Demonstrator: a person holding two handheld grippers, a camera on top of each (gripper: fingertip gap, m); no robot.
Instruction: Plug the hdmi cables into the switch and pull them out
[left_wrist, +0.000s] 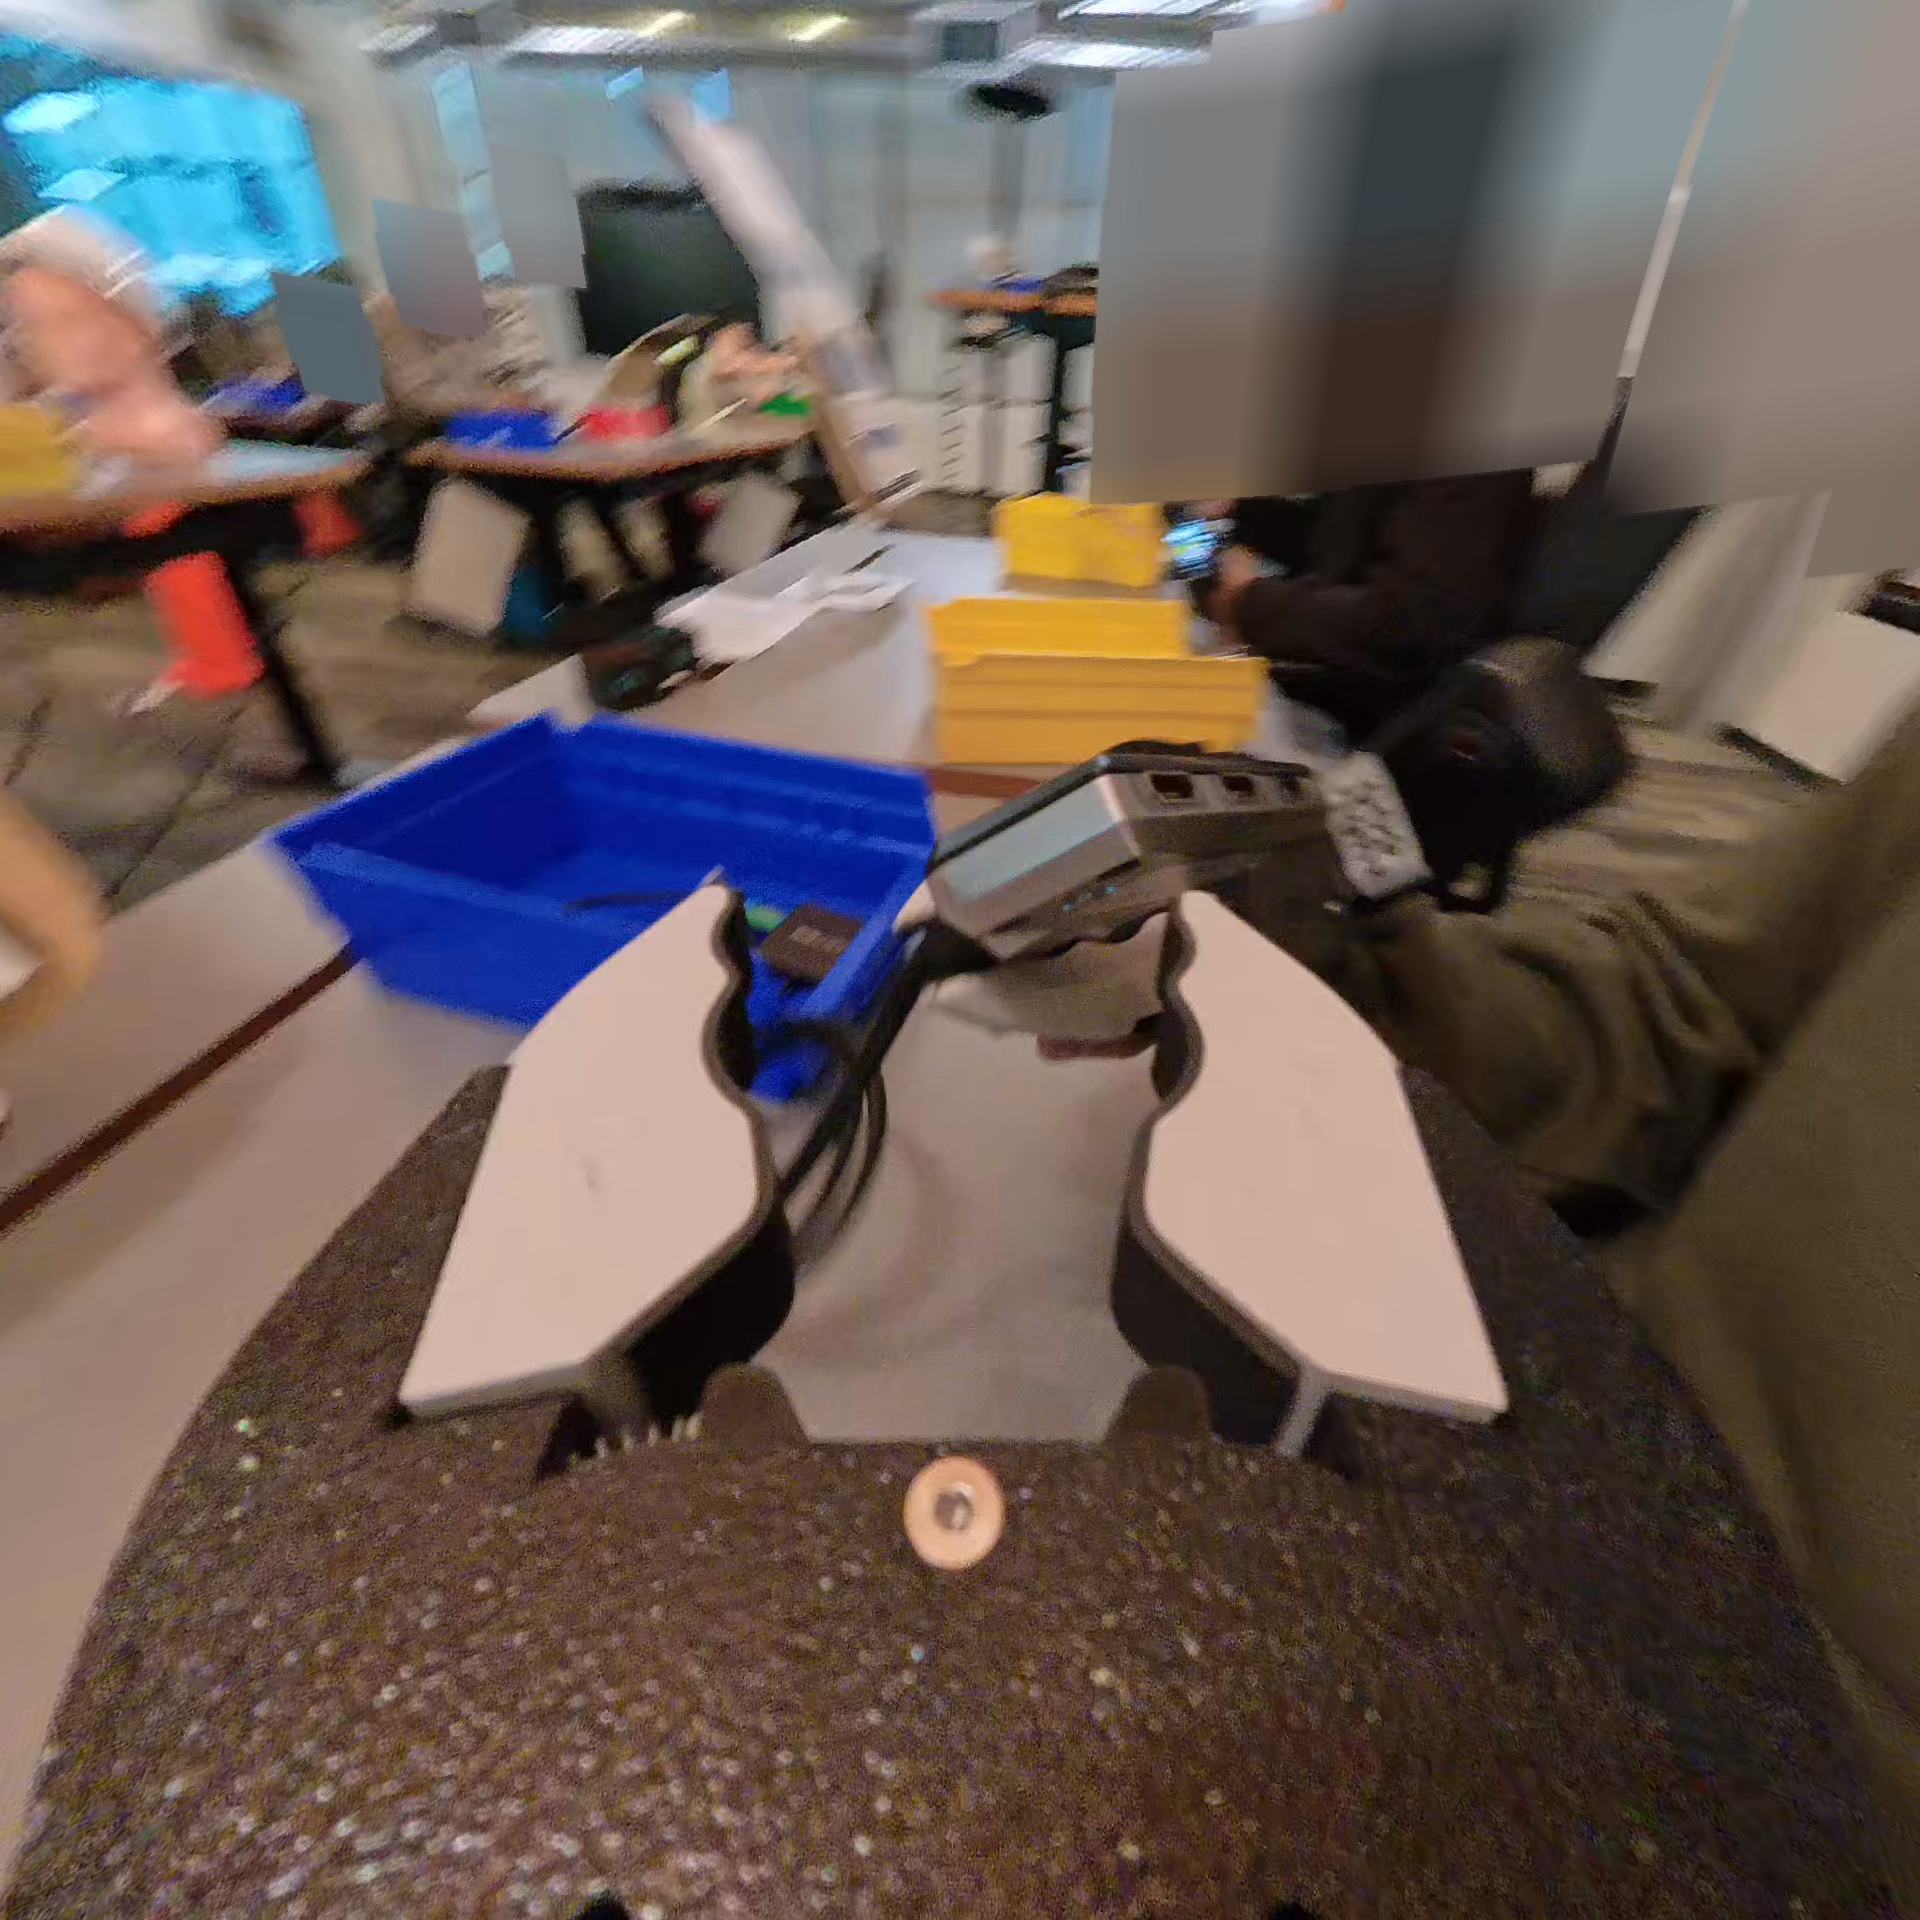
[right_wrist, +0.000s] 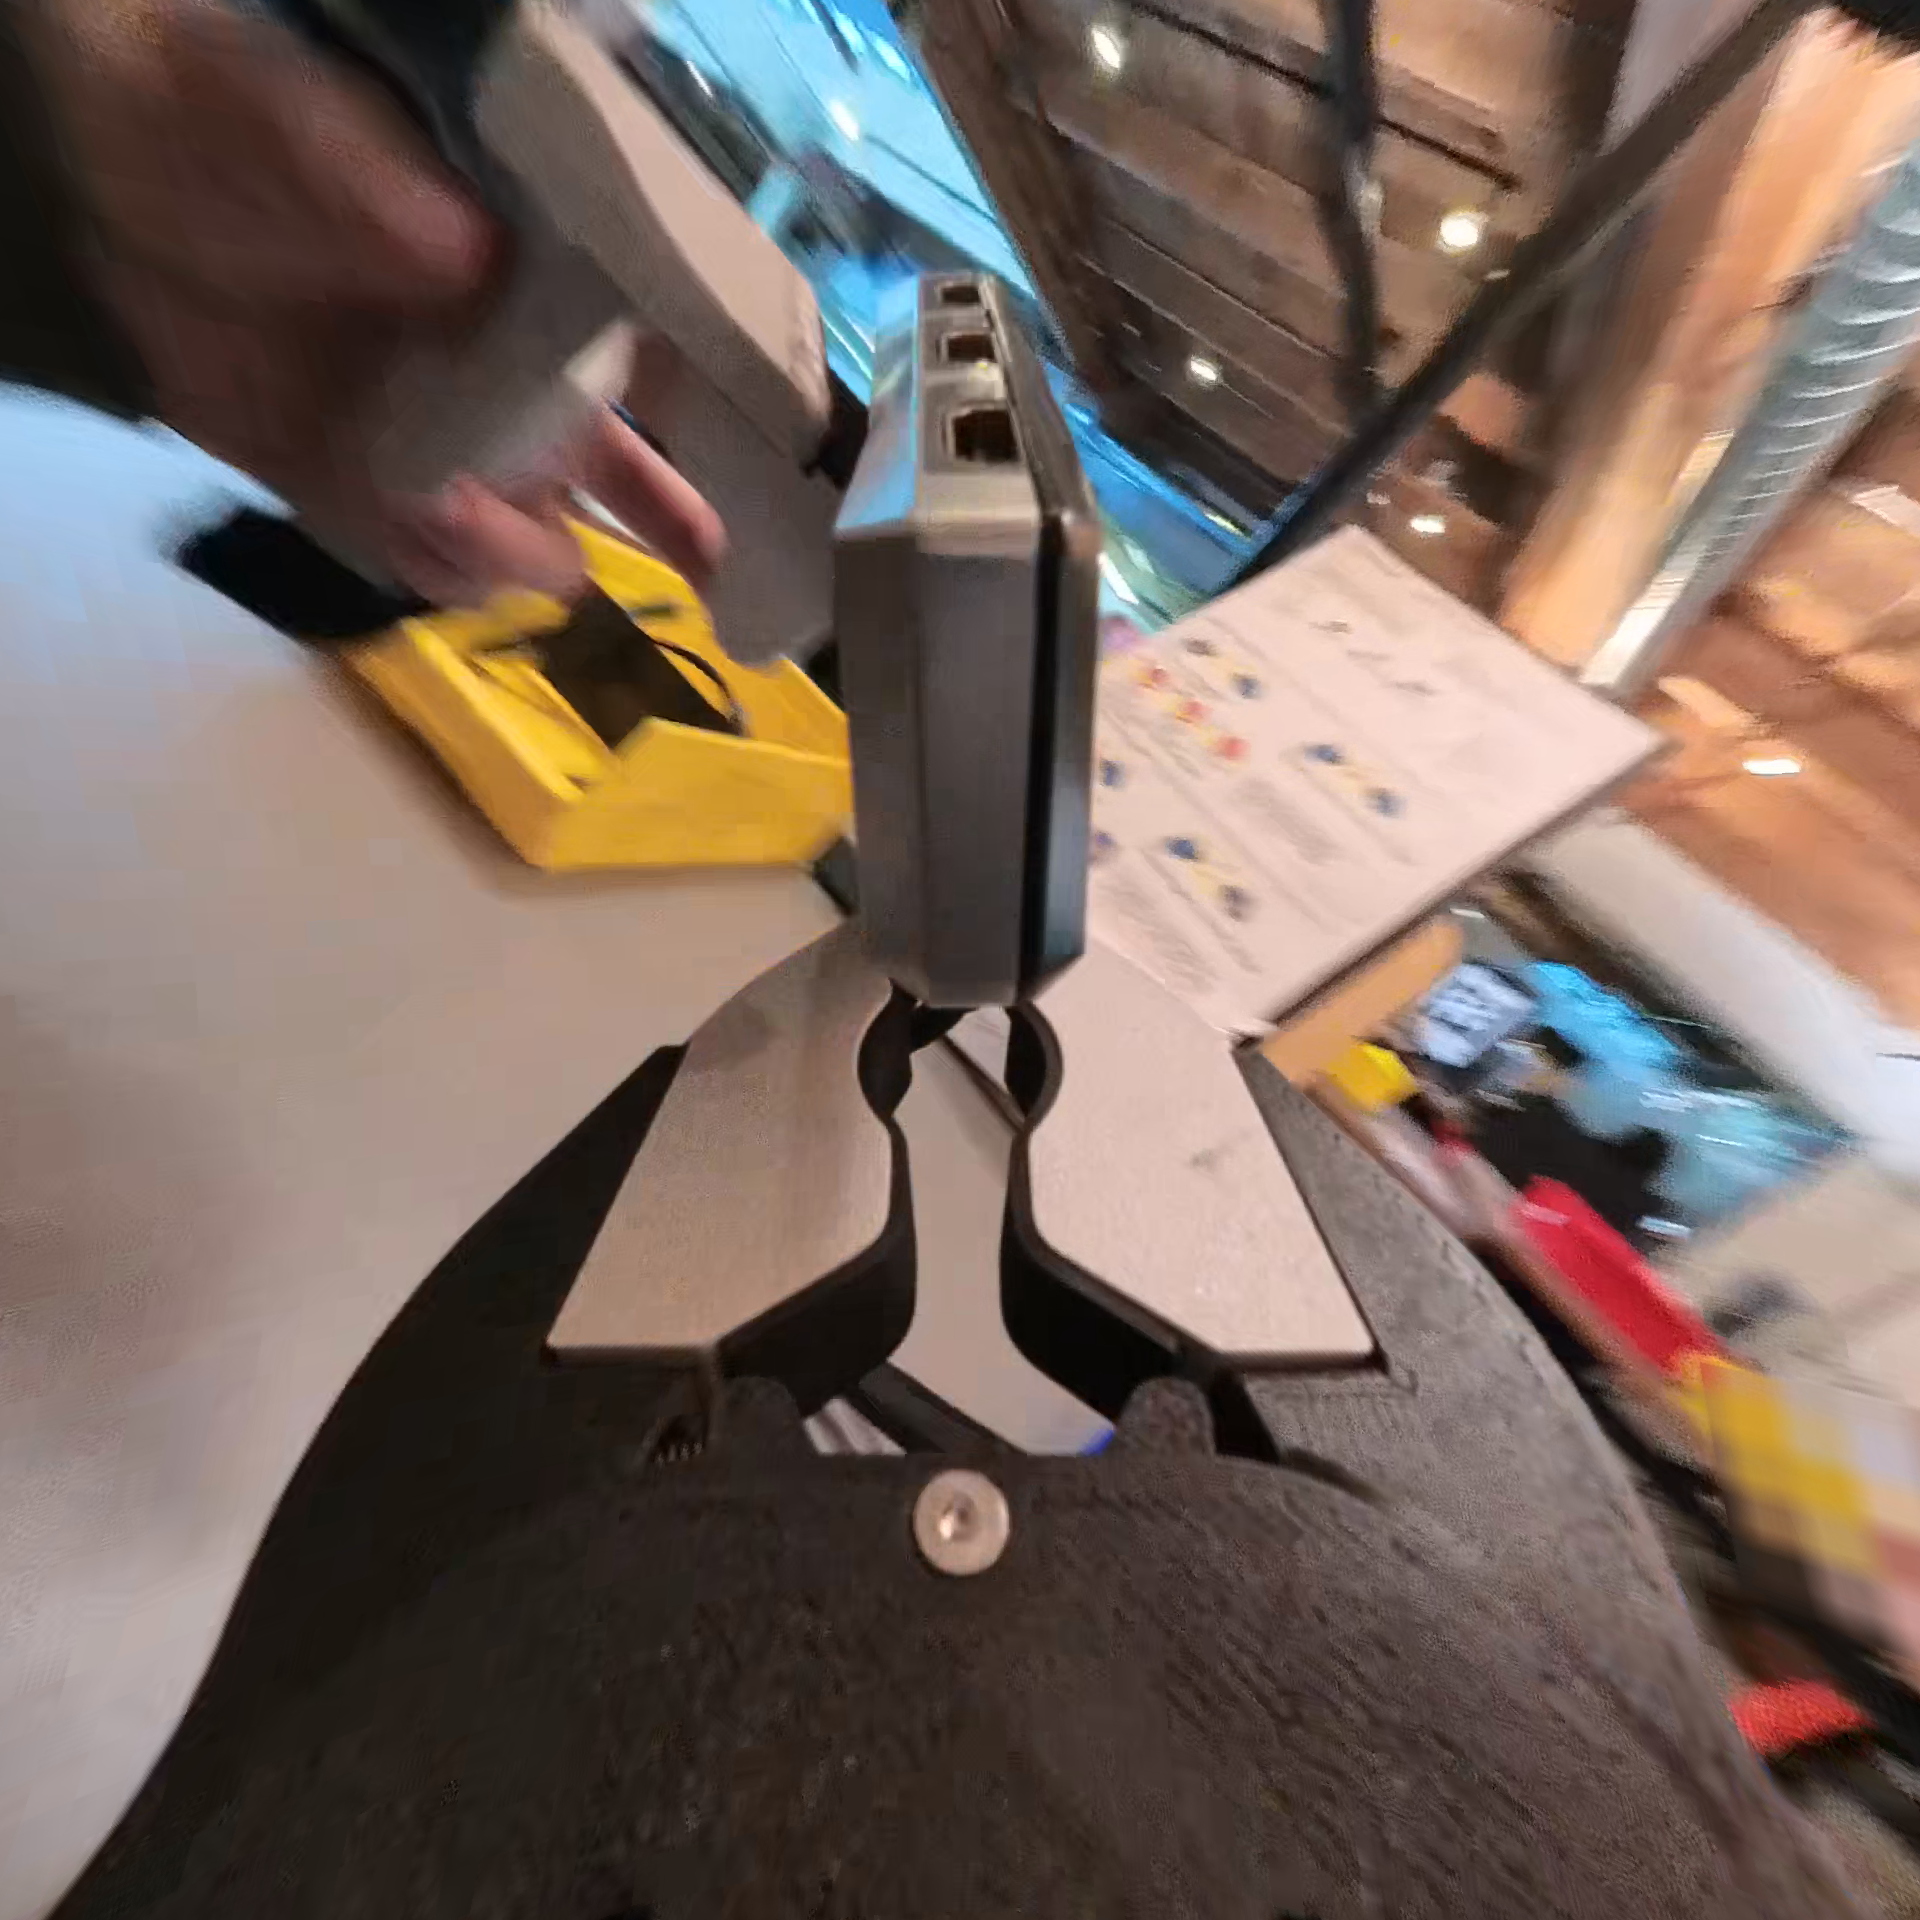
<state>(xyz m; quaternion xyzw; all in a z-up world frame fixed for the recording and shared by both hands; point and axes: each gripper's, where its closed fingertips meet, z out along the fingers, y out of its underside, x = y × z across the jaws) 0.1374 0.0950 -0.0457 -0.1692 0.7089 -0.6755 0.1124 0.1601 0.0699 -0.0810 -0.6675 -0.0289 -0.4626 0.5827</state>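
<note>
My right gripper (right_wrist: 961, 1003) is shut on the lower end of the grey HDMI switch (right_wrist: 951, 727) and holds it up in the air. The ports (right_wrist: 977, 436) on the switch's upper edge are empty. In the left wrist view the switch (left_wrist: 1101, 847) hangs just ahead of and above my right finger. My left gripper (left_wrist: 951, 935) is open and holds nothing. A black cable (left_wrist: 847, 1101) runs over the table between its fingers, close to the left one. Its plug end is hidden. My left gripper also shows in the right wrist view (right_wrist: 717, 343), held by a hand (right_wrist: 312, 343).
A blue bin (left_wrist: 540, 862) stands ahead on the left with a small black box (left_wrist: 810, 935) in it. Stacked yellow bins (left_wrist: 1081, 675) stand farther back. A yellow bin (right_wrist: 623, 769) and a printed sheet (right_wrist: 1351, 748) flank the switch. A person in dark clothes sits behind the table.
</note>
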